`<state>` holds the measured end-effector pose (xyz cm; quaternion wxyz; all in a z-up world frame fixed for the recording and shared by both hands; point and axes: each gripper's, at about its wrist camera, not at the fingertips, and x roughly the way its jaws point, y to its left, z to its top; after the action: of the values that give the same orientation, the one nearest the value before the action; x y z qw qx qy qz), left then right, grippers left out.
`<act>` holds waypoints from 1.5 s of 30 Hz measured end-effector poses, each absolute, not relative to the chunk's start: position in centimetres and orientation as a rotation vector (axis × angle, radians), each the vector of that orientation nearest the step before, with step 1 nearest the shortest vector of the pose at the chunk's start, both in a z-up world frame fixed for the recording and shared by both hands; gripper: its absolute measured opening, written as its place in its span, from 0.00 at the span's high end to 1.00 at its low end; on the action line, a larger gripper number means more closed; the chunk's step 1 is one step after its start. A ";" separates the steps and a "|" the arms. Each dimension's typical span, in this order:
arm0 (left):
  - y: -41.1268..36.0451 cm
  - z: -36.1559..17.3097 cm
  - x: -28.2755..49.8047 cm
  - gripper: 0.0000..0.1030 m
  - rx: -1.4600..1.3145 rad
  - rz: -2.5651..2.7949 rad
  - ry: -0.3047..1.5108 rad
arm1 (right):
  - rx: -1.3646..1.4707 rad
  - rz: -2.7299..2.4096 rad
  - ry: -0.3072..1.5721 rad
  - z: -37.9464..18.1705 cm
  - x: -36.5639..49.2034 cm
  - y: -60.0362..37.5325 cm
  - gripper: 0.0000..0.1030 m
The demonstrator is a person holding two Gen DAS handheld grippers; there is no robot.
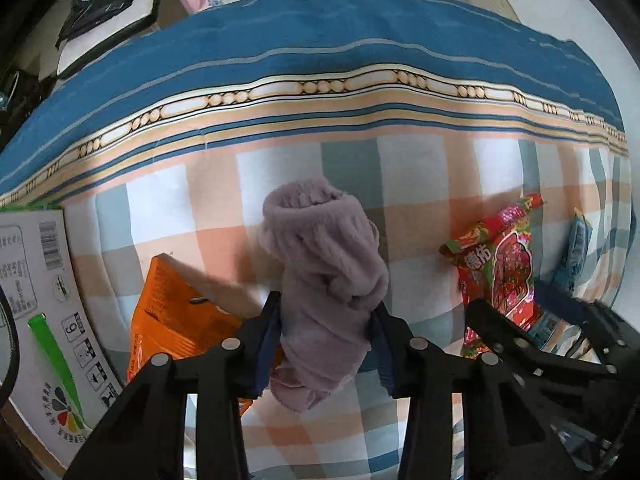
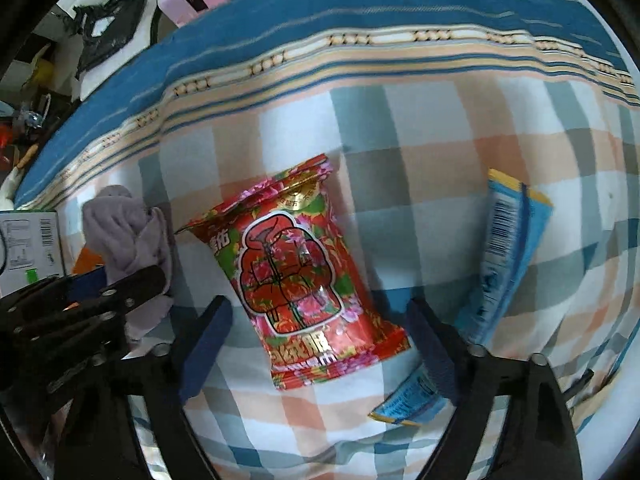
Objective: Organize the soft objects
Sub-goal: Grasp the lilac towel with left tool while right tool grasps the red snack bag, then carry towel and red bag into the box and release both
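My left gripper is shut on a mauve fluffy cloth, rolled up and held above the checked bedsheet. The cloth also shows at the left of the right wrist view, with the left gripper's fingers around it. My right gripper is open, its jaws on either side of a red flowered soft packet that lies on the sheet. The packet also shows at the right of the left wrist view, with the right gripper over it.
A blue packet lies right of the red one. An orange bag lies under the cloth. A white cardboard box stands at the left. The bed's blue striped edge is beyond, with clutter on the floor behind it.
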<state>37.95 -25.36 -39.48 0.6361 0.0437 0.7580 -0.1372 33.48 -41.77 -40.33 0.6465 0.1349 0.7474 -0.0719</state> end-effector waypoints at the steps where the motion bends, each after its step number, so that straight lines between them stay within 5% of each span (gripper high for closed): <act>1: -25.2 -39.5 37.9 0.63 0.090 -0.311 1.732 | 0.309 -0.166 1.714 -40.8 33.6 -41.7 0.27; 14: -24.8 -37.5 37.5 0.65 0.120 -0.298 1.653 | 0.240 -0.240 1.709 -41.3 34.2 -39.2 0.51; 32: -20.1 -23.8 30.5 0.65 0.091 -0.365 1.446 | 0.324 -0.201 1.542 -28.8 27.8 -37.1 0.52; 45: -7.8 -16.7 25.1 0.65 -0.055 -0.331 1.361 | 0.289 -0.006 1.462 -19.4 21.7 -25.4 0.52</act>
<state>25.15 -7.78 -16.75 0.7642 -0.0255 0.6262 -0.1524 21.73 -25.38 -19.40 0.7348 0.1316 0.6653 -0.0030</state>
